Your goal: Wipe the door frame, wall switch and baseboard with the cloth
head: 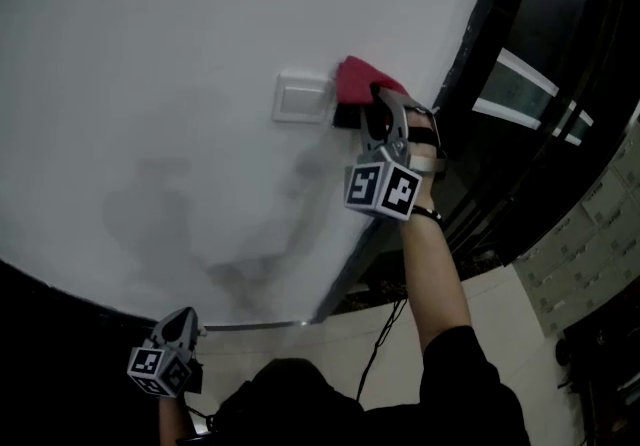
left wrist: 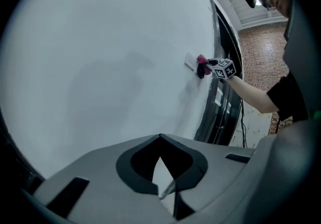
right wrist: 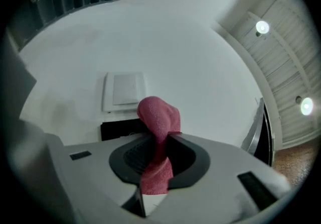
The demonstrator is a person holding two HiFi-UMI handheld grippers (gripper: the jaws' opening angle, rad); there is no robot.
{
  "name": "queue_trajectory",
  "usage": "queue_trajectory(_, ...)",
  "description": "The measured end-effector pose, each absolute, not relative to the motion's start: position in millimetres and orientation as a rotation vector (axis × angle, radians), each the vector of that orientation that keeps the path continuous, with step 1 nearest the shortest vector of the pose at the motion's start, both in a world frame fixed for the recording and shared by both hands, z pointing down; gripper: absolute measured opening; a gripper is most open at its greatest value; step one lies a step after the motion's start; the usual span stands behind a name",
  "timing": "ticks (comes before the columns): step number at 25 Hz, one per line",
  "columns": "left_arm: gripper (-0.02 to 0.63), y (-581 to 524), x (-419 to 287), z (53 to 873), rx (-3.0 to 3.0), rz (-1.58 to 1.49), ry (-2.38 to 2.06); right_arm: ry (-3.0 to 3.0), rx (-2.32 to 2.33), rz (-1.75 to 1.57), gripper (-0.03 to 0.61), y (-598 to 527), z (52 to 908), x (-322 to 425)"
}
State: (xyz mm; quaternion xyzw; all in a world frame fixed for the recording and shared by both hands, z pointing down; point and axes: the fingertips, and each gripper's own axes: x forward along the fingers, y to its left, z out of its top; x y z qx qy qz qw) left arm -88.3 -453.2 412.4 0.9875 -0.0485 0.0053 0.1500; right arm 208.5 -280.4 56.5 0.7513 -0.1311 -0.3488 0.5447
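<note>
A white wall switch [head: 300, 99] sits on the white wall [head: 150, 84]. My right gripper [head: 378, 106] is shut on a red cloth [head: 362, 82] and holds it against the wall at the switch's right edge. In the right gripper view the cloth [right wrist: 158, 117] bulges out from between the jaws of the right gripper [right wrist: 158, 136], just below and right of the switch [right wrist: 124, 90]. The dark door frame [head: 478, 94] runs right of the cloth. My left gripper [head: 180, 322] hangs low by the wall's foot. It is shut and holds nothing [left wrist: 160, 140].
Grey smudges [head: 260, 244] mark the wall below the switch. A metal strip [head: 260, 326] runs along the wall's foot above pale floor tiles [head: 500, 314]. A black cable [head: 380, 344] trails down near the door frame. The person's arm [head: 435, 264] reaches up to the right gripper.
</note>
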Motion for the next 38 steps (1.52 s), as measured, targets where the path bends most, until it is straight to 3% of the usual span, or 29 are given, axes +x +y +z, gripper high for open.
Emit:
queue_trajectory(31, 0.000, -442.6, -80.8, 415.6, 2.814, 0.007, -0.148, -0.588, 1.816, -0.633, 0.072, -292.9, 150.0, 216.4)
queue_trajectory(38, 0.000, -456.3, -94.6, 410.1, 2.842, -0.062, -0.301, -0.942, 2.076, -0.551, 0.071, -274.8, 191.6, 176.0)
